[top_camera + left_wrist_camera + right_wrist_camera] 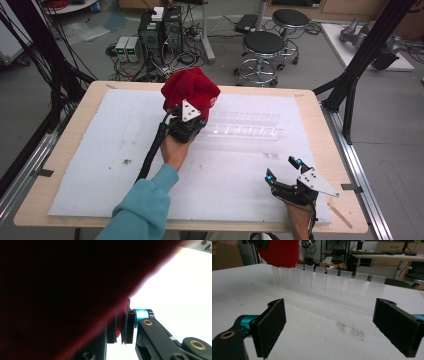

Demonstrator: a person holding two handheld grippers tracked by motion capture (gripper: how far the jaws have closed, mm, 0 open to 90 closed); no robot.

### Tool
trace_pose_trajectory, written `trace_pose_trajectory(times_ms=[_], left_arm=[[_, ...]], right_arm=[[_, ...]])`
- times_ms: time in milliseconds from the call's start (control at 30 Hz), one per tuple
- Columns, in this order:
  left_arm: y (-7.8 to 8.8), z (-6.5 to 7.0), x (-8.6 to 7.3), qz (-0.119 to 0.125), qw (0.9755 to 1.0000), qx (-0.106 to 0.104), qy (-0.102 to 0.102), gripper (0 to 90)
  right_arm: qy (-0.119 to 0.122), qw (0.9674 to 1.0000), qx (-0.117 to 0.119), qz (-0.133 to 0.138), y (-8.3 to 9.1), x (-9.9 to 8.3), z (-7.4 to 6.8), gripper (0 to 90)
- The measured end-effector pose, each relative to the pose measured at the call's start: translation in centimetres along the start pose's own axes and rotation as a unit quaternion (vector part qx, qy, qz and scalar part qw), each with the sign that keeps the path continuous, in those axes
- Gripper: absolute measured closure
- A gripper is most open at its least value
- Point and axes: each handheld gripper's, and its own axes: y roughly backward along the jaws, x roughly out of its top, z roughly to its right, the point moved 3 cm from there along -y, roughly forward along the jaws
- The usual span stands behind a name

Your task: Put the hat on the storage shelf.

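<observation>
While the left gripper [186, 116] is raised over the far middle of the table [310, 107], its jaws are clamped together on a fold of a red cap [191, 90], which hangs from them above the left end of a clear plastic rack [245, 127]. Seen from the left gripper view, the red cap [62, 290] covers most of the field, and a thin edge of the fabric is pinched between the two black pads [128, 326]. The rack [329, 281] lies on a white foam sheet [100, 150] that covers most of the wooden table; it carries a row of upright translucent tabs, and the cap [279, 251] hangs at the end farthest from the right gripper's camera. Nearer the person, the right gripper [282, 170] rests low at the near right part of the sheet with its jaws wide apart and nothing between them; its pads [272, 325] point toward the rack, well apart from it. Dark specks [350, 331] lie on the foam between this gripper and the rack. A teal sleeve [145, 205] covers the left forearm. Beyond the table stand two round stools [262, 50], computer boxes [160, 30] with loose cables, and black frame posts [367, 50]. White marking on the cap's side is too small to read.
</observation>
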Motion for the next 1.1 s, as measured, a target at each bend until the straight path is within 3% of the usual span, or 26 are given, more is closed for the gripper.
trace_pose_trajectory(times_ms=[367, 900, 1100], left_arm=[[-1.2, 0.2, -2.1, 0.007, 0.9997, 0.004, 0.025, 85.0], [-0.9, 0.3, -3.4, 0.006, 0.9998, -0.003, 0.018, 84.0], [-0.8, 0.2, -3.7, 0.009, 0.9998, -0.006, 0.019, 83.6]], right_arm=[[-0.007, 0.9999, 0.007, 0.011, -0.2, 0.1, 0.1, 10.3], [0.003, 0.9999, 0.005, 0.012, -0.2, 0.0, -0.1, 10.3], [-0.004, 0.9999, 0.008, 0.01, -0.1, 0.0, -0.1, 10.3]])
